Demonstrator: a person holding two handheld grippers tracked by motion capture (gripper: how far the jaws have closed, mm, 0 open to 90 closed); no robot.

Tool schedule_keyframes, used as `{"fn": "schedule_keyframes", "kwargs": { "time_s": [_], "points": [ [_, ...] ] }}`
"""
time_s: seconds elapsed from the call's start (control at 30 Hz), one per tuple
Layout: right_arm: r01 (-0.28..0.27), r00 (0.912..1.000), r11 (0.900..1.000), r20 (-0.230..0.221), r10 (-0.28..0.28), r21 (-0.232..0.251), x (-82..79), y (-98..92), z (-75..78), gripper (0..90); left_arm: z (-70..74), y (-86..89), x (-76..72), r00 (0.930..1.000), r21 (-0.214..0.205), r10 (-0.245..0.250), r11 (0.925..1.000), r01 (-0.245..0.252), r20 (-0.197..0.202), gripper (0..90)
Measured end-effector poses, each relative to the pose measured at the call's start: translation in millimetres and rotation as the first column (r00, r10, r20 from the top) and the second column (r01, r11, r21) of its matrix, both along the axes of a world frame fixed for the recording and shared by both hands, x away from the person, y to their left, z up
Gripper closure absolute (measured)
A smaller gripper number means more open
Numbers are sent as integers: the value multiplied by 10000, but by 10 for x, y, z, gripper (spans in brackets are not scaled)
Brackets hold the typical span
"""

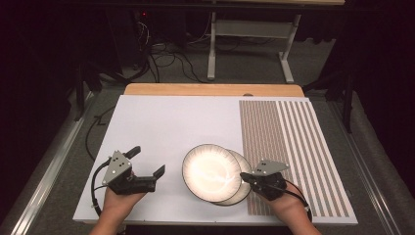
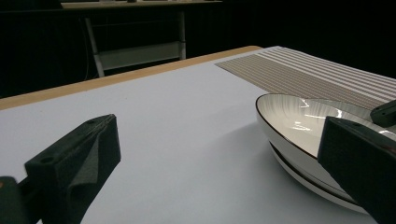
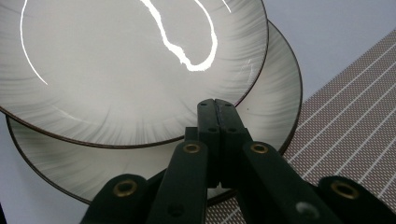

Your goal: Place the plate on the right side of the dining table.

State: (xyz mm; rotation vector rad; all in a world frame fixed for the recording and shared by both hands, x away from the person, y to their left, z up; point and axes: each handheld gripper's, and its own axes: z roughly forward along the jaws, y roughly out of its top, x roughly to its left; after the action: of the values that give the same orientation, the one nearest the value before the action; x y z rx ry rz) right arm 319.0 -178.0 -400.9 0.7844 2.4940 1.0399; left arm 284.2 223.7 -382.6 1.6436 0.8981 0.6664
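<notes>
Two white plates with dark rims lie stacked and offset on the white table top. The upper plate (image 1: 210, 172) (image 3: 116, 70) (image 2: 299, 121) sits to the left of the lower plate (image 1: 245, 190) (image 3: 275, 93). My right gripper (image 1: 243, 175) (image 3: 217, 105) is shut, with nothing visible between its jaws. Its tips hover over the lower plate's rim, right at the upper plate's edge. My left gripper (image 1: 147, 161) (image 2: 219, 172) rests open on the table to the left of the plates, with nothing between its jaws.
A brown and white striped placemat (image 1: 293, 147) (image 2: 317, 70) (image 3: 355, 107) covers the right part of the white table top (image 1: 171, 122). A wooden edge (image 1: 210, 89) runs along the far side. Beyond it are cables and a metal stand on the floor.
</notes>
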Motion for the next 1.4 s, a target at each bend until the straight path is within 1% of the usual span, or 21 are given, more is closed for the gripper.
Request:
{"fn": "schedule_keyframes", "kwargs": {
  "time_s": [0.4,0.43,0.5,0.63,0.7,0.8,0.83,0.9,0.93,0.97,1.03,1.07,1.1,1.13,1.17,1.2,1.23,1.3,1.33,1.37,1.4],
  "points": [
    [-272,9996,9996,-123,273,60,-13,123,-34,900,9,-6,0,10000,-167,-76,9998,76,-7,2],
    [-300,9994,9995,-156,300,-26,-14,126,-30,900,10,-9,-1,9999,-145,-112,9998,111,-18,2],
    [-308,9994,9995,-158,309,60,-15,147,-39,900,14,-22,-4,9999,-169,-113,9998,112,-29,2],
    [-449,9989,9990,-131,449,-4,-12,180,-45,900,23,-82,7,9996,-205,-279,9994,276,-108,2],
    [-425,9989,9991,-183,425,-15,-17,196,-49,900,12,-135,25,9988,-261,-424,9988,418,-241,2],
    [-441,9990,9990,-107,441,24,-14,226,-66,900,-15,-234,64,9968,-197,-626,9979,617,-499,2],
    [-513,9987,9987,-60,513,-26,-15,243,-72,900,-19,-297,95,9944,-228,-798,9967,784,-699,2],
    [-520,9986,9986,-44,519,-72,-16,251,-74,900,-15,-328,114,9929,-276,-885,9959,865,-792,2],
    [-497,9987,9987,-106,495,-119,-20,263,-74,900,-3,-394,159,9897,-206,-977,9952,961,-1043,2],
    [-490,9988,9987,-93,489,-123,-20,267,-75,900,-3,-394,159,9897,-206,-977,9952,961,-1043,2],
    [-500,9987,9987,-89,499,-126,-19,267,-75,900,6,-465,215,9825,-109,-1089,9940,1085,-1512,2],
    [-482,9988,9987,-81,481,-146,-19,270,-74,900,-2,-534,271,9745,-125,-1131,9935,1128,-1936,2],
    [-482,9988,9987,-81,481,-146,-19,270,-74,900,-2,-534,271,9745,-125,-1131,9935,1128,-1936,2],
    [-501,9987,9986,-43,501,-165,-19,266,-72,900,-24,-602,322,9638,-139,-1166,9931,1166,-2398,2],
    [-501,9987,9986,-43,501,-165,-19,266,-72,900,-24,-602,322,9638,-139,-1166,9931,1166,-2398,2],
    [-499,9987,9986,-44,498,-168,-20,256,-69,900,-56,-664,355,9512,-107,-1352,9904,1376,-2774,2],
    [-499,9987,9986,-44,498,-168,-20,256,-69,900,-56,-664,355,9512,-107,-1352,9904,1376,-2774,2],
    [-530,9986,9984,-22,530,-178,-19,252,-68,900,-88,-705,362,9387,-170,-1590,9867,1616,-3060,2],
    [-451,9990,9989,-31,451,-147,-26,259,-69,900,-123,-743,363,9237,-211,-1721,9842,1756,-3422,2],
    [-451,9990,9989,-31,451,-147,-26,259,-69,900,-123,-743,363,9237,-211,-1721,9842,1756,-3422,2],
    [-522,9986,9984,-4,522,-213,-20,254,-68,900,-144,-762,362,9177,-157,-1719,9839,1782,-3582,2]
  ]
}}
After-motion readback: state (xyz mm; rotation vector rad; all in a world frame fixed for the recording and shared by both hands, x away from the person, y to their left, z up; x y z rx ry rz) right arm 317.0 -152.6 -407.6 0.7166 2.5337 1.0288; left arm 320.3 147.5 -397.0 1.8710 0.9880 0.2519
